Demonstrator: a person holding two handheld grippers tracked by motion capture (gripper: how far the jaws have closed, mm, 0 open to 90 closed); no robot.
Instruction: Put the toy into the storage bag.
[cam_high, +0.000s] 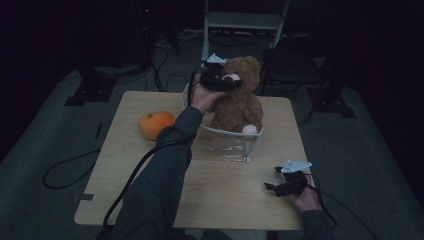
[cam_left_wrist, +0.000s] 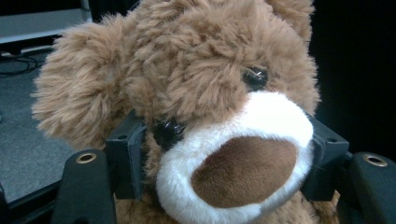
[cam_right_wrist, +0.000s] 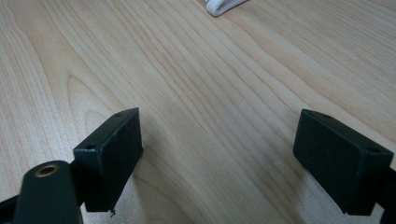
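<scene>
A brown teddy bear (cam_high: 241, 102) sits upright in a clear plastic container (cam_high: 235, 141) at the back middle of the wooden table (cam_high: 150, 175). My left gripper (cam_high: 223, 80) is shut on the teddy bear's (cam_left_wrist: 196, 79) white muzzle, one black jaw pressed on each side of it. An orange plush ball (cam_high: 155, 123) lies on the table to the left of the container. Near the front right edge my right gripper (cam_high: 280, 183) stands open just over the bare wood (cam_right_wrist: 196, 93), nothing between its fingers (cam_right_wrist: 112, 154).
Black cables (cam_high: 70, 167) trail over the grey floor to the left of the table and from both grippers. A dark chair (cam_high: 295, 65) and a metal frame (cam_high: 240, 20) stand behind the table. A white corner of the container (cam_right_wrist: 223, 5) shows beyond the right gripper.
</scene>
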